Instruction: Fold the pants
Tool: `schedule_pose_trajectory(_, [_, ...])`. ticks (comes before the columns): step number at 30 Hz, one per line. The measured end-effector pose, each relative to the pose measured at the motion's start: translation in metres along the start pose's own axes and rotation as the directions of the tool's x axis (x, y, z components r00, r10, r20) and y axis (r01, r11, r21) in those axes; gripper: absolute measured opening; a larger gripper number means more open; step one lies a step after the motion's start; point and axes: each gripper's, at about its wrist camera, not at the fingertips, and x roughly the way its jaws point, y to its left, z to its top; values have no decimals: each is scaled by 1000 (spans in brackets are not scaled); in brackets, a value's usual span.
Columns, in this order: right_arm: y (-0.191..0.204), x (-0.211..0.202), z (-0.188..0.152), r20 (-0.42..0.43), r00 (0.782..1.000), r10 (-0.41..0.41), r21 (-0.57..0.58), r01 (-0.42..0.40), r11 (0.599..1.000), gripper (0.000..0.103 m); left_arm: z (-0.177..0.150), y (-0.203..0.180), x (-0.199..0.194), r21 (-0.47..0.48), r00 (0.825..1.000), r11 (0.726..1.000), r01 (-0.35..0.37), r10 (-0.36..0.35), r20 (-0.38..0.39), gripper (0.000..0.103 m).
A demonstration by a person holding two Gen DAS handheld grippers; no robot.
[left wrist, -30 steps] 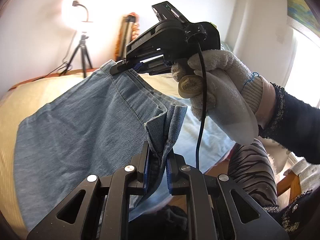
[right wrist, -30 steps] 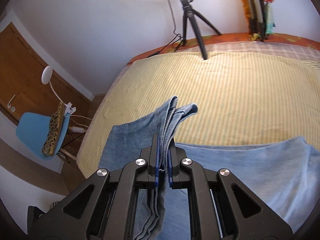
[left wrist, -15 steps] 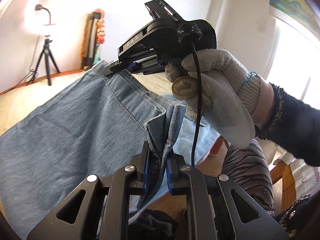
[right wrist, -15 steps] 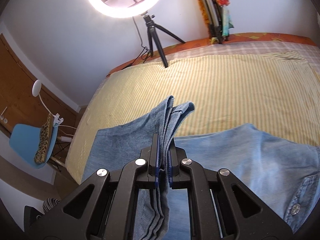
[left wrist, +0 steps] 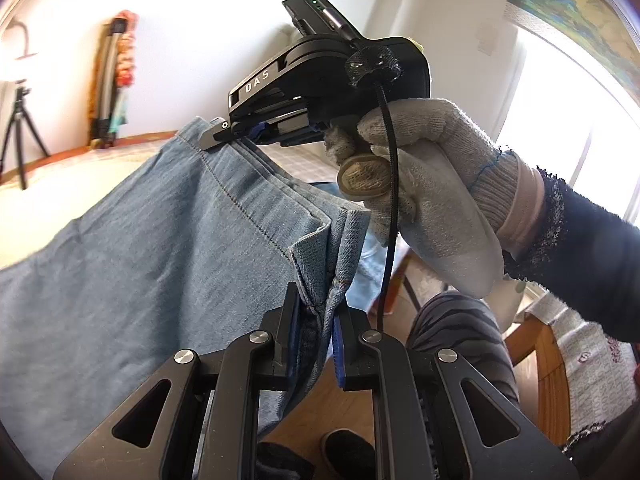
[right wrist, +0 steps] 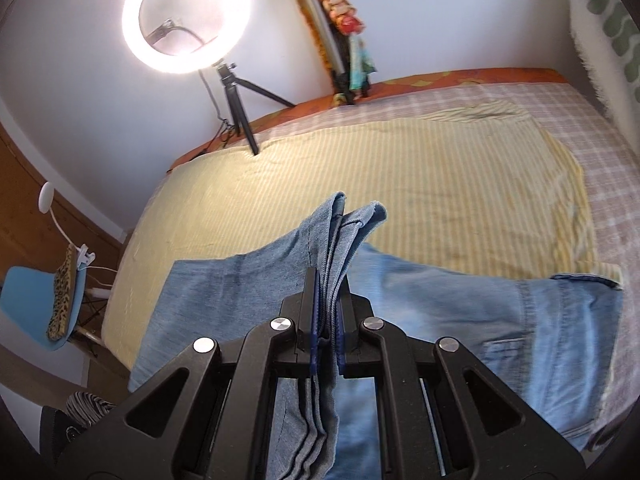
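Light blue denim pants [left wrist: 132,264] hang stretched between my two grippers above the bed. My left gripper [left wrist: 316,304] is shut on one corner of the leg hems. Up and to the right in the left wrist view, my right gripper [left wrist: 224,136], held in a gloved hand [left wrist: 432,184], pinches the other hem corner. From the right wrist view, that gripper [right wrist: 326,300] is shut on several stacked denim layers. Below it, the waist end of the pants [right wrist: 520,320], with a pocket, lies flat on the bed.
A yellow striped sheet [right wrist: 400,184] covers the bed over a checked blanket [right wrist: 580,120]. A ring light on a tripod [right wrist: 188,20] stands at the far edge. A blue chair [right wrist: 28,304] sits left of the bed. The person's striped trouser leg [left wrist: 460,332] is below right.
Both grippers have swept sideways across the bed carrying the hems. More of the waist end with its pocket now shows in the right wrist view, and the ring light slid left in the left view.
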Motion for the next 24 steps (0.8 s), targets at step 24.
schedule_pose_trajectory(24, [-126,-34,-19,0,989,-148,107,147,983,7,11,-66,100,77,982,983,166,-158,-101,12])
